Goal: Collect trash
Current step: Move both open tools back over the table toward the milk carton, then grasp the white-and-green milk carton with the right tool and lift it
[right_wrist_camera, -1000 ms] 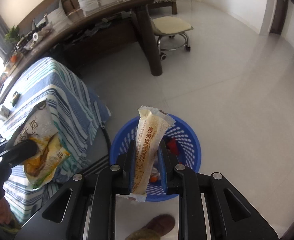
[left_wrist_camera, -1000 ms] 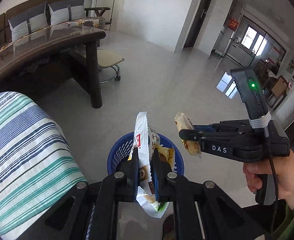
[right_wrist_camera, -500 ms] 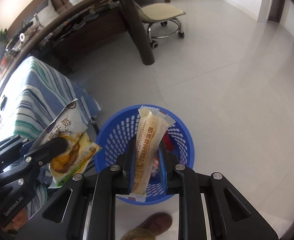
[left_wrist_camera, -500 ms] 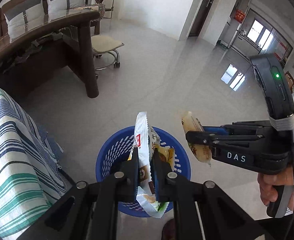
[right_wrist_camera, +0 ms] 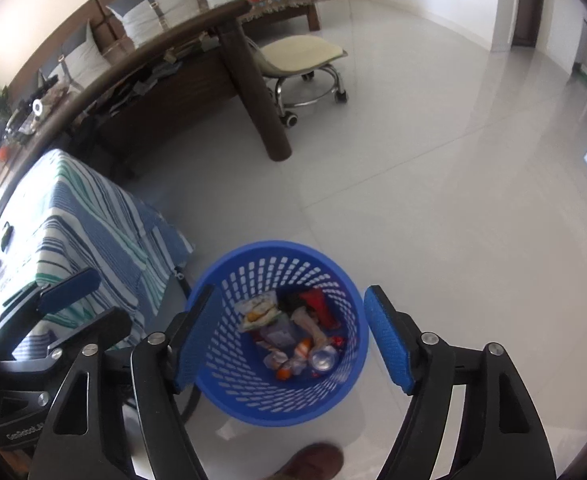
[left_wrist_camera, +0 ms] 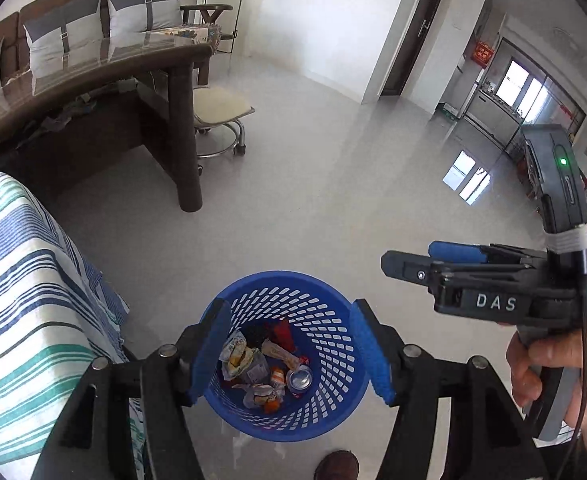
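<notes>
Both jaws had just been opening with nothing between them: left hand-held gripper [left_wrist_camera: 291, 350] and right hand-held gripper [right_wrist_camera: 293, 338] hung empty over the blue basket [left_wrist_camera: 335, 300] on the floor. The wrappers [right_wrist_camera: 259, 314] lay inside, near the bottom; they looked light, crinkly and slippery, best pinched at a flat edge.

Striped cloth [left_wrist_camera: 21, 300] at left edge; dark curved tabletop [left_wrist_camera: 93, 76] behind; cushioned stool [left_wrist_camera: 219, 106] beside tabletop leg; pillows [right_wrist_camera: 165, 4] on sofa; glossy floor [right_wrist_camera: 433, 184].

Both tongs [left_wrist_camera: 291, 350] [right_wrist_camera: 293, 338] just opened, empty
</notes>
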Motion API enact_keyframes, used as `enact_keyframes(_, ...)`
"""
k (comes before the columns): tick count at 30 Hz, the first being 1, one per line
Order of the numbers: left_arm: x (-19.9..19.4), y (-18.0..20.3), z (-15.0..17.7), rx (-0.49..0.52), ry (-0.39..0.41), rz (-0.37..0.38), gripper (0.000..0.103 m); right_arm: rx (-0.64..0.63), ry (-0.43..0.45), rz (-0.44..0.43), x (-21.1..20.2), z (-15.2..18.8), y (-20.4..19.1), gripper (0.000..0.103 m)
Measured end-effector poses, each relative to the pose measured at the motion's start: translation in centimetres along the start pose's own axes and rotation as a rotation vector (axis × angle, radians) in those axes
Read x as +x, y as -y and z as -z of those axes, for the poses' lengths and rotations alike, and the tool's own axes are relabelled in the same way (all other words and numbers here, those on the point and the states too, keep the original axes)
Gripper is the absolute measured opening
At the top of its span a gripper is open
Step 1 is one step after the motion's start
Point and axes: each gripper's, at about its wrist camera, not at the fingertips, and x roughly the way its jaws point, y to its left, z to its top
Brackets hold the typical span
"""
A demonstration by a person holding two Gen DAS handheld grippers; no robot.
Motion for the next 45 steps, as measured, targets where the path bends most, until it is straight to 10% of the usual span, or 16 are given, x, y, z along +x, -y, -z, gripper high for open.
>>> enact_keyframes(14, -16.6, -7.5, 11.9, -0.033, 0.073, -0.153, 0.064, -0.250, 0.308, -0.012, -8.8, 1.9, -13.8, 0.098)
enact_keyframes(28, -26.5, -26.0, 19.4, -0.267, 0.119, -0.479, 0.064, -0.731, 0.206, -0.270, -4.6, 13.1, -32.8, 0.098)
enact_keyframes(45, -28.4, -34.1, 22.0, -0.440, 0.139, -0.476, 0.064, -1.150, 0.054, -0.385, 4.7, 4.1, -54.8, 0.098)
